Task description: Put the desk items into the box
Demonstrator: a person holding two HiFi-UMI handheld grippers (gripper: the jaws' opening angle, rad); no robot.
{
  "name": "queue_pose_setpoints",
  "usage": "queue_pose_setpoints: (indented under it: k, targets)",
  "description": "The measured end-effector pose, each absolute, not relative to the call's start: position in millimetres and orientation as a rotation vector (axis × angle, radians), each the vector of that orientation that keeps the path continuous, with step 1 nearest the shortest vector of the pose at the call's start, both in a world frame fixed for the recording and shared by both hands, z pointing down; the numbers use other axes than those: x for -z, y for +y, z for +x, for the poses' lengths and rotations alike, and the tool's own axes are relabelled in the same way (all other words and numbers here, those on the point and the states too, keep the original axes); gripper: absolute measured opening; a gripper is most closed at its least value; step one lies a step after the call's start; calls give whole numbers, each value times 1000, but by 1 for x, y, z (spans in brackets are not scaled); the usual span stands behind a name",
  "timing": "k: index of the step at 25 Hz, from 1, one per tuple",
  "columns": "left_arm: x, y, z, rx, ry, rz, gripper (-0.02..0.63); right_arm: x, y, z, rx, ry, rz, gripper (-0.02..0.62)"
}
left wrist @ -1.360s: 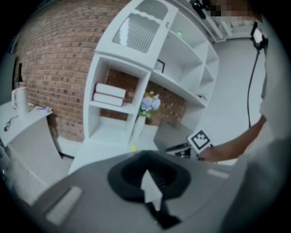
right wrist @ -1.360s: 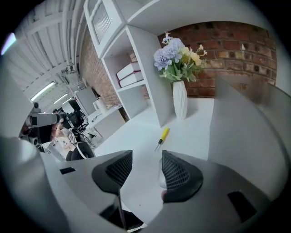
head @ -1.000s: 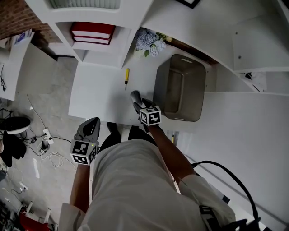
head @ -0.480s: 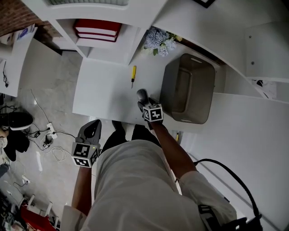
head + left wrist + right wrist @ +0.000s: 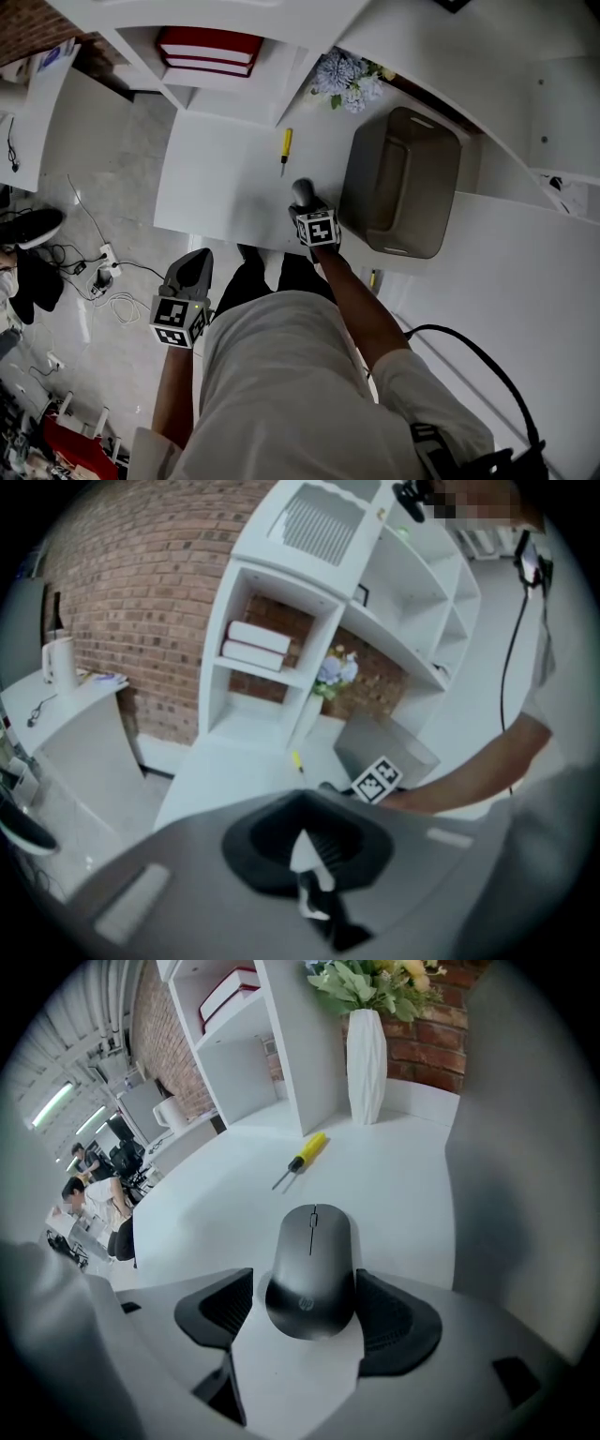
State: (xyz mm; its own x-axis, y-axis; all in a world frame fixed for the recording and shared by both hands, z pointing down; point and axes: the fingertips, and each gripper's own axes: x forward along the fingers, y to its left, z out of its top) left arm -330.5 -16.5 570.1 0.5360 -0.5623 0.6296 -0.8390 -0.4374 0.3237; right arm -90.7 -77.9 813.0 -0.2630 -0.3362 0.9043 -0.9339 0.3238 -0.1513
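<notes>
Black wireless mouse (image 5: 311, 1241) lies flat on the white bench (image 5: 225, 178), near the bench's front edge. In the head view it sits mid-frame, just left of the grey plastic box (image 5: 401, 249).

Its long axis runs straight up the right gripper view. The scroll-wheel end points to the top of the frame, toward the yellow-handled screwdriver (image 5: 305, 1159), and the logo end faces the camera.

The right gripper (image 5: 303, 1288) points steeply down over the mouse. Its jaws have just been opening and now stand wide, straddling the rear half across its short width. There is a clear gap on the left pad; the right pad is very close. No squeeze yet, so nothing is held.

Step in hand, as I judge it: pre-grasp on the mouse. Next move calls for settling a bit lower, closing on the two long sides, lifting, then carrying right to the box and dropping it in. The mouse sides are rounded and smooth, so a high grip could slip.

The screwdriver lies further back on the bench, slanted, tip toward lower left in the right gripper view, not yet boxed. A white vase with flowers (image 5: 367, 1054) stands behind it.

The left gripper (image 5: 190, 267) hangs off the bench at lower left of the head view, over the floor. Its jaws are together, with nothing in them.
</notes>
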Motion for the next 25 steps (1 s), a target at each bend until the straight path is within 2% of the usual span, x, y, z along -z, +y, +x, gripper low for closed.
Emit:
queue_pose_setpoints:
  k: [8, 25]
  targets:
    - [-577, -13, -334, -593, -1121, 2139, 3, -816, -80, -83, -884, -1737, 1192, 292]
    - [-573, -14, -322, -567, -1109, 2171, 3, -792, -80, -92, -1098, -1798, 1192, 288]
